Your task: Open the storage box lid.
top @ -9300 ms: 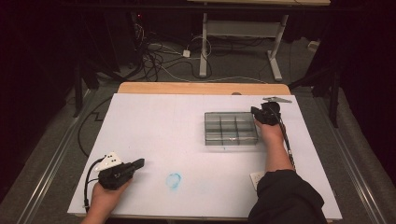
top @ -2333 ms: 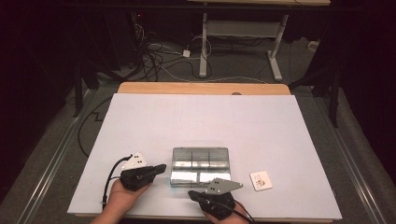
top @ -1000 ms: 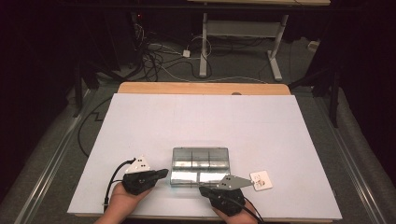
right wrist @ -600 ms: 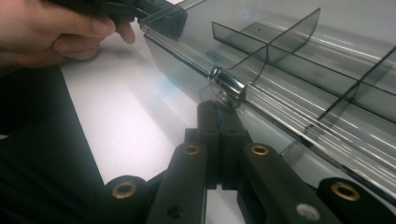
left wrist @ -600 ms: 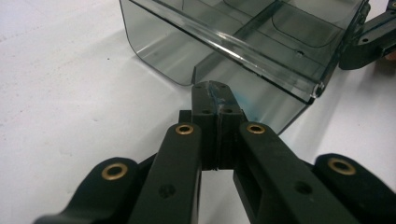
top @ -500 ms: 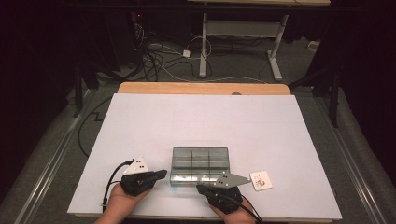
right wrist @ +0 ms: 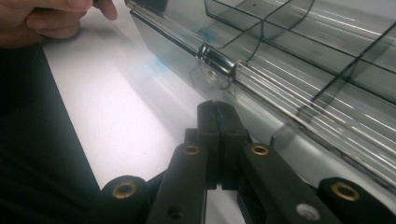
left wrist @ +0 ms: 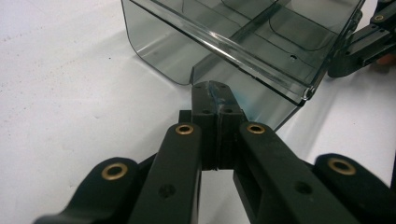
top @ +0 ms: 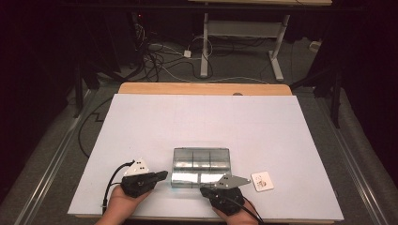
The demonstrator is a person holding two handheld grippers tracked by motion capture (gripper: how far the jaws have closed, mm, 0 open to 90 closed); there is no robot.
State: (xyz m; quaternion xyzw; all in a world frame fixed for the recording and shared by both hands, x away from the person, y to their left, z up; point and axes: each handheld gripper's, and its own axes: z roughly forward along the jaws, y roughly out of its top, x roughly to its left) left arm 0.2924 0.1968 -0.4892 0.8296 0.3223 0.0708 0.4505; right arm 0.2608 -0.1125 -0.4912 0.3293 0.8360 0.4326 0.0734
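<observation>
The left gripper point(left wrist: 216, 100), a black two-jaw tool held in the person's left hand point(top: 123, 205), has its jaws pressed flat together with nothing between them. Its tip rests at, or just short of, the near left corner of the smoky transparent plastic compartment box point(left wrist: 243, 42); whether it touches cannot be told. In the high view this left gripper point(top: 162, 176) lies low on the white table top point(top: 206, 122), with its grey three-cornered plate on top and a black cable looping off to its left.

The right gripper point(right wrist: 217, 114) is likewise closed on nothing, its jaws meeting in a thin seam. It points at the box's long near side, just below a small clear plastic latch point(right wrist: 215, 65). From above, the right gripper point(top: 206, 190) sits at the box's near right corner, held by the person's right hand point(top: 234, 213).

The box point(top: 201, 166) stands near the front edge of the table, between the two grippers, with dividers splitting it into compartments. A small white card point(top: 262, 181) with a faint printed mark, too small to read, lies just to the box's right. No writing can be made out on the box or the grippers.
</observation>
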